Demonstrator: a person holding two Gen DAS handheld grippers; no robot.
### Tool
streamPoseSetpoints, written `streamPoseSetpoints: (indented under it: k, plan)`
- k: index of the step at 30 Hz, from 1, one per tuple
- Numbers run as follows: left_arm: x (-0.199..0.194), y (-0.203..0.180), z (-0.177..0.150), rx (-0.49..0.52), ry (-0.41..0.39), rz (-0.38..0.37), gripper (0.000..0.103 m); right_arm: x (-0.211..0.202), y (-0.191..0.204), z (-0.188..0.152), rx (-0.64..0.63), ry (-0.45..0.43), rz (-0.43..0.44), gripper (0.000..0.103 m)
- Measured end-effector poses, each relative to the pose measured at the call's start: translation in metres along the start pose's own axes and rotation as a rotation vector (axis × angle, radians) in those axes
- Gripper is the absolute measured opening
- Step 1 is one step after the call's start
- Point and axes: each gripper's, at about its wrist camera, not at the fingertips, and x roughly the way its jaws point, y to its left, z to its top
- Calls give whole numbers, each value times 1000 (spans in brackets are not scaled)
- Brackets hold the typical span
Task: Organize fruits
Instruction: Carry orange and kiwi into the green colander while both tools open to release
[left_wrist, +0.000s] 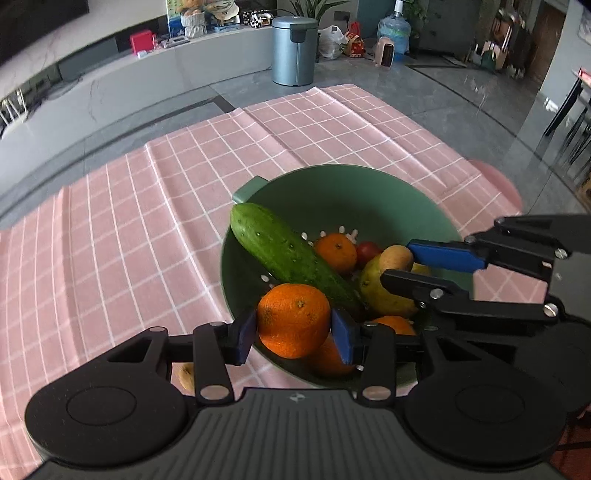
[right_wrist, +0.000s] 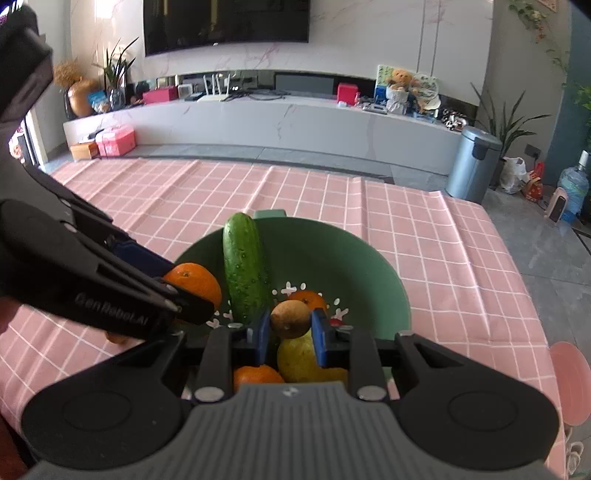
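A green colander bowl (left_wrist: 332, 192) (right_wrist: 332, 251) stands on the pink checked cloth. It holds a cucumber (left_wrist: 288, 254) (right_wrist: 243, 266), several oranges, a yellow-green pear (left_wrist: 380, 295) (right_wrist: 299, 358) and a small red fruit (left_wrist: 368, 251). My left gripper (left_wrist: 293, 328) is shut on an orange (left_wrist: 293, 319) (right_wrist: 195, 282) over the bowl's near rim. My right gripper (right_wrist: 290, 330) (left_wrist: 400, 264) is shut on a small brown fruit (right_wrist: 290, 319) (left_wrist: 396, 258) above the pear.
A brown fruit (left_wrist: 186, 376) lies on the cloth (left_wrist: 147, 221) under the left gripper. A pink round thing (right_wrist: 569, 384) sits at the table's right edge. A grey bin (left_wrist: 294, 50) (right_wrist: 472, 168) stands on the floor beyond the table.
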Motion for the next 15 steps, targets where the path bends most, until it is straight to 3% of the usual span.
streamPoseSetpoints:
  k: [15]
  plan:
    - [14, 15, 4, -60, 5, -59, 56, 35, -8, 1, 10, 30, 24, 20]
